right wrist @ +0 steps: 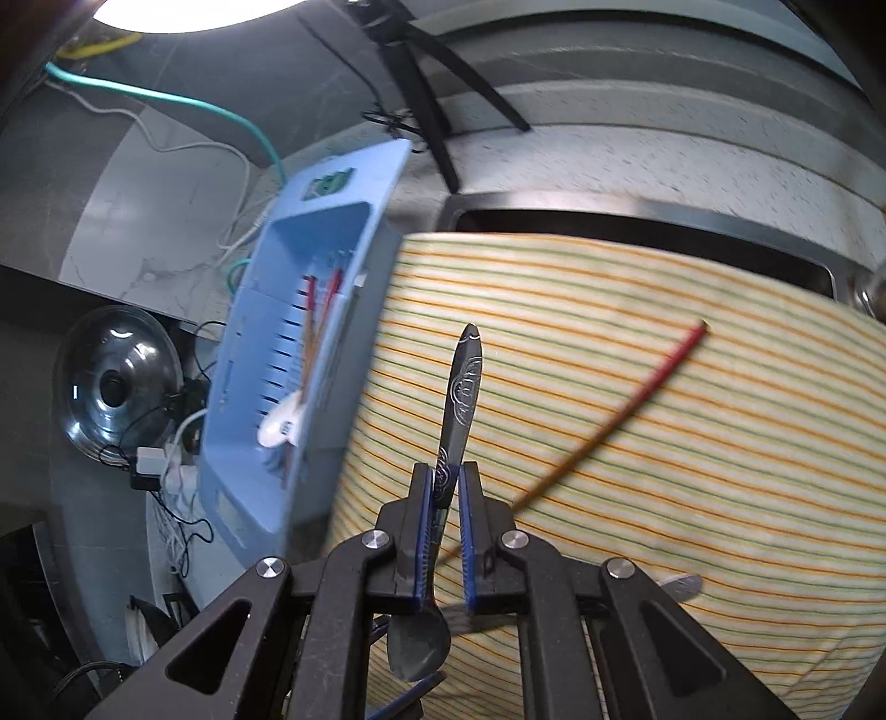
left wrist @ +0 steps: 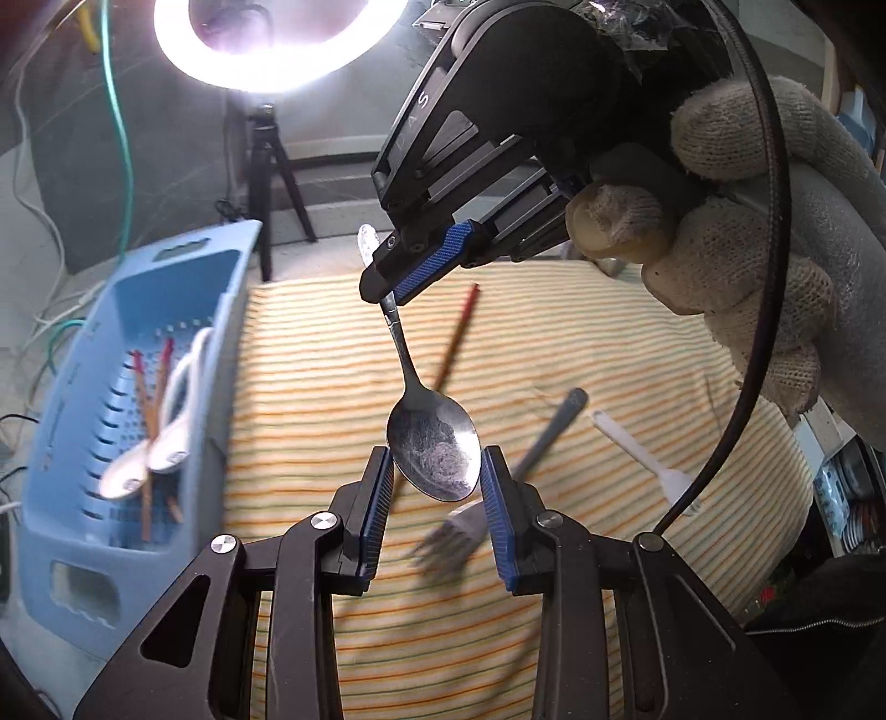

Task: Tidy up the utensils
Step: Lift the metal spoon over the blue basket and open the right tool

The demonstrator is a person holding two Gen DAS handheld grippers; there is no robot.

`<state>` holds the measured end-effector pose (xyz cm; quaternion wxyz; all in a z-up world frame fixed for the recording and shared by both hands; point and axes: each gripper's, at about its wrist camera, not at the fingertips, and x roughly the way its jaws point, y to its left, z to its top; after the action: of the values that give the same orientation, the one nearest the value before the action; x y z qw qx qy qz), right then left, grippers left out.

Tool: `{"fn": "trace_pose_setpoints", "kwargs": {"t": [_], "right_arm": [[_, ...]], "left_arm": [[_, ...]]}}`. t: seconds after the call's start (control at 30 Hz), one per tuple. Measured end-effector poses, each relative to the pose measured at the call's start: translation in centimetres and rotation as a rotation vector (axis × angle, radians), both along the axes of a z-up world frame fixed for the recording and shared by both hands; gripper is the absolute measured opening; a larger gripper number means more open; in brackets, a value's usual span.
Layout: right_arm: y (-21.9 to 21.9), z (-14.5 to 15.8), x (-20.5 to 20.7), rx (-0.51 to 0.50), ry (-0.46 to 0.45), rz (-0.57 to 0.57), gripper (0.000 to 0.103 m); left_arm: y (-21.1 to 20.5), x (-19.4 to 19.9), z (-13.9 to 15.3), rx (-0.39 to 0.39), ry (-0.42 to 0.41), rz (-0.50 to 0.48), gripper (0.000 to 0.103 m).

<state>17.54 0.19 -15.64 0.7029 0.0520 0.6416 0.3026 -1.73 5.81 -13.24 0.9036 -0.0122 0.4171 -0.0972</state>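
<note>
Right hand-held gripper (right wrist: pixel 444 498) pinches engraved metal spoon (left wrist: pixel 433 448) handle; left hand-held gripper (left wrist: pixel 437 487) spread around bowl.

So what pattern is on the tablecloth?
Cream tablecloth with thin orange and green stripes, clearest in the right wrist view.

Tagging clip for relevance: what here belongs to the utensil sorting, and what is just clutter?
Job: metal spoon in the right gripper; blue basket; chopstick, metal fork, white plastic fork on striped cloth.
Clutter: ring light, tripod, cables, glass lid.
</note>
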Motion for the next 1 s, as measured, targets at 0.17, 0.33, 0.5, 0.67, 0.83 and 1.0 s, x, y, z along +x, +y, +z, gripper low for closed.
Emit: {"fn": "trace_pose_setpoints", "kwargs": {"t": [0.17,0.33,0.5,0.67,0.83,1.0], "right_arm": [[4.6,1.2,0.3,0.035,-0.016,0.011,0.008],[8.9,1.6,0.9,0.06,-0.011,0.021,0.007],[11.8,0.9,1.1,0.074,0.005,0.028,0.007],[14.1,-0.3,1.5,0.076,0.016,0.039,0.007],[15.4,-1.2,1.6,0.065,0.017,0.056,0.007],[15.8,-1.7,1.8,0.066,0.01,0.062,0.008]], "left_arm": [[4.3,0.4,0.3,0.014,-0.011,0.027,0.031],[7.7,0.6,0.4,0.032,-0.007,0.047,0.031],[10.3,1.0,-0.2,0.049,0.011,0.063,0.031],[12.1,1.4,-0.9,0.066,0.033,0.073,0.031],[12.9,1.5,-1.6,0.062,0.058,0.079,0.031],[13.5,1.8,-1.6,0.048,0.07,0.105,0.03]]}}
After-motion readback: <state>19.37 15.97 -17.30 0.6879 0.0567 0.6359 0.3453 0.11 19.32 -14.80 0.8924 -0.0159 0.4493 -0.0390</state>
